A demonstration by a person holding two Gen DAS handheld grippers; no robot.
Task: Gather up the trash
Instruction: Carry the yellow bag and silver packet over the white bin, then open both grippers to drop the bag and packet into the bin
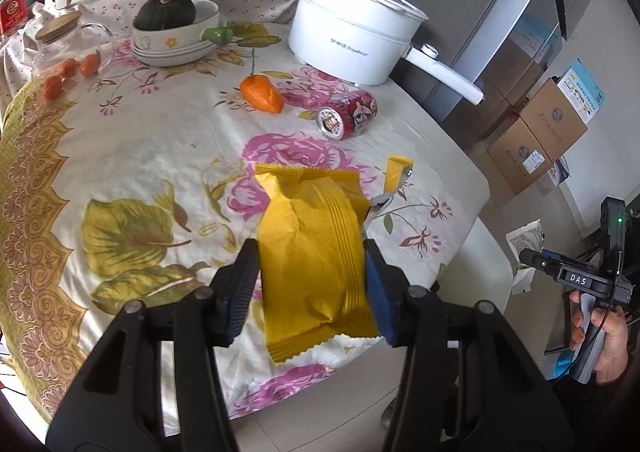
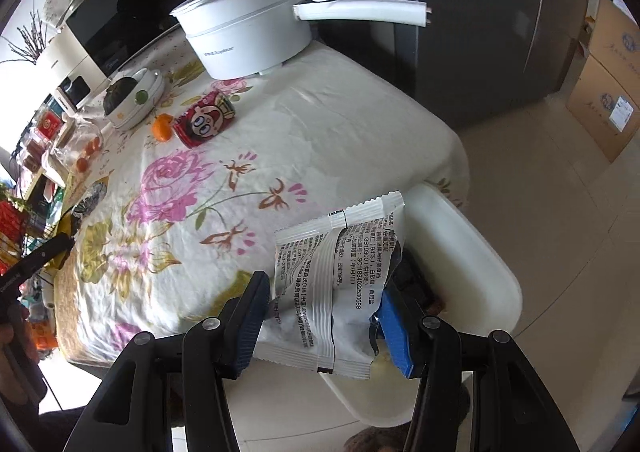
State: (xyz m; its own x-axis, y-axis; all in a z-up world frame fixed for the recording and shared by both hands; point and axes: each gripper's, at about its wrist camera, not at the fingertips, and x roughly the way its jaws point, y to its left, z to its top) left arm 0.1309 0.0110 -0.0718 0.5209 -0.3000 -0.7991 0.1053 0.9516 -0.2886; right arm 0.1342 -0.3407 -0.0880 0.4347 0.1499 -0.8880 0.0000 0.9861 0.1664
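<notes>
The left gripper (image 1: 312, 284) has its jaws closed on a yellow wrapper (image 1: 316, 252), pinching it by both long edges and holding it up over the near part of the table (image 1: 132, 156). A torn yellow strip (image 1: 396, 176) with a silvery inside lies on the flowered cloth just beyond the wrapper, near the table's right edge.

Farther back on the cloth a red can (image 1: 348, 114) lies on its side, its top end facing the left camera, and an orange peel (image 1: 262, 93) sits just to its left. Behind them stands a white pot (image 1: 352, 40) with its lid on and its long handle pointing out past the table edge. A dark green squash (image 1: 166, 12) rests in a white dish, and a few small oranges (image 1: 64, 76) lie at the far left beside a glass jar.

The right gripper (image 2: 320, 316) holds a white wrapper (image 2: 336, 284) between its jaws, printed back facing the camera, off the table's corner and above a white bin (image 2: 480, 264) standing on the floor beside the table. Something dark lies inside the bin; I cannot tell what. Cardboard boxes (image 2: 608, 84) are stacked by the fridge.
</notes>
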